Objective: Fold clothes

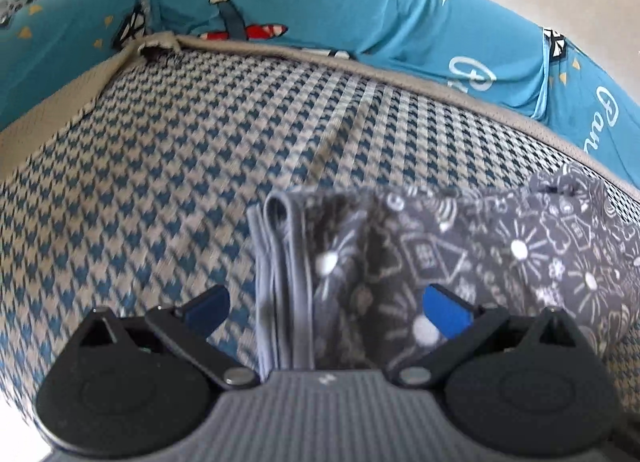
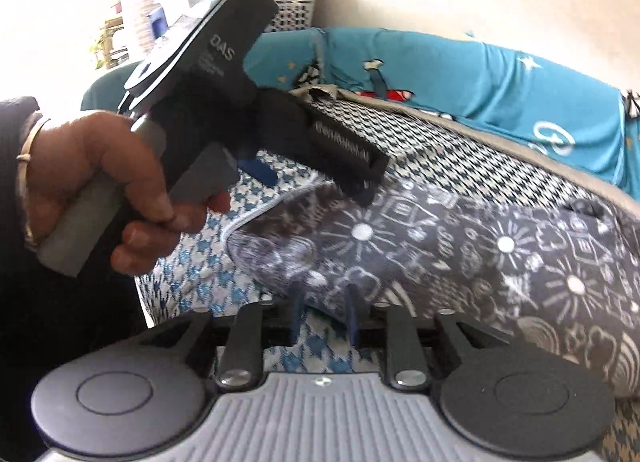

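Observation:
A dark grey garment [image 1: 460,246] with white doodle prints lies folded on the houndstooth bed cover [image 1: 160,182]. Its grey waistband edge [image 1: 280,262] faces left. My left gripper [image 1: 328,312] hangs over that end, jaws wide open, the cloth under the gap and neither pad pressing it. In the right wrist view a hand [image 2: 100,166] holds the left gripper above the garment [image 2: 460,254], one blue fingertip [image 2: 260,173] showing. My right gripper [image 2: 325,316] sits at the garment's near edge, jaws partly apart, the pads clear of the cloth.
A teal cushion [image 1: 360,6] with cartoon prints runs along the far side of the bed. A beige piped border [image 1: 400,70] marks the cover's edge. A white perforated basket [image 2: 294,10] and cluttered shelves stand behind. A dark sleeve [image 2: 40,302] fills the lower left.

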Demonstrator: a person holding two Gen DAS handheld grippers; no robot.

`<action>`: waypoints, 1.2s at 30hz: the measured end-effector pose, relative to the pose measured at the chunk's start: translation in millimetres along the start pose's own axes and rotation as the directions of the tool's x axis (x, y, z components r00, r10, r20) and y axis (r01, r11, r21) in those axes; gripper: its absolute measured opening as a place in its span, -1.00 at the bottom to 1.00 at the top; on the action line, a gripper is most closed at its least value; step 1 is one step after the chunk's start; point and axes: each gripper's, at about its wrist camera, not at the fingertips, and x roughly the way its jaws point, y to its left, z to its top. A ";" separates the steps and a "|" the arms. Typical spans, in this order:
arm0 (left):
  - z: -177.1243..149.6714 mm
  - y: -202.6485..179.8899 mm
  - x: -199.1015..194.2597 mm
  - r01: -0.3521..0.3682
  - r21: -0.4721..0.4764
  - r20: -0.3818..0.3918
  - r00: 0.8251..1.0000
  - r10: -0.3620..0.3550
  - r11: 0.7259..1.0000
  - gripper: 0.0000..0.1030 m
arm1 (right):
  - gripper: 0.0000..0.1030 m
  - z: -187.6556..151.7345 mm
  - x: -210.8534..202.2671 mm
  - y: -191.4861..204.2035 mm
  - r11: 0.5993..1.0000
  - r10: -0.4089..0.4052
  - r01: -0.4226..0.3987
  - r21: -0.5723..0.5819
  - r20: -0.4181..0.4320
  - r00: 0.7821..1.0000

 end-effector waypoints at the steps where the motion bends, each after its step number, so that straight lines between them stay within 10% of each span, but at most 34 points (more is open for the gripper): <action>1: -1.8 2.6 -0.9 0.005 -0.011 -0.005 1.000 -0.005 1.000 1.00 | -0.36 0.5 1.1 3.0 1.000 0.001 -0.001 -0.020 0.006 1.000; 16: 2.5 28.1 -8.7 0.005 -0.120 0.000 1.000 -0.005 0.993 1.00 | -0.27 2.4 42.5 50.5 0.924 -0.024 0.035 -0.380 0.033 0.999; 36: 8.4 45.2 -2.5 -0.013 -0.199 -0.011 1.000 0.011 0.980 1.00 | -0.18 -16.6 74.6 68.3 0.837 -0.069 0.103 -0.537 0.083 0.994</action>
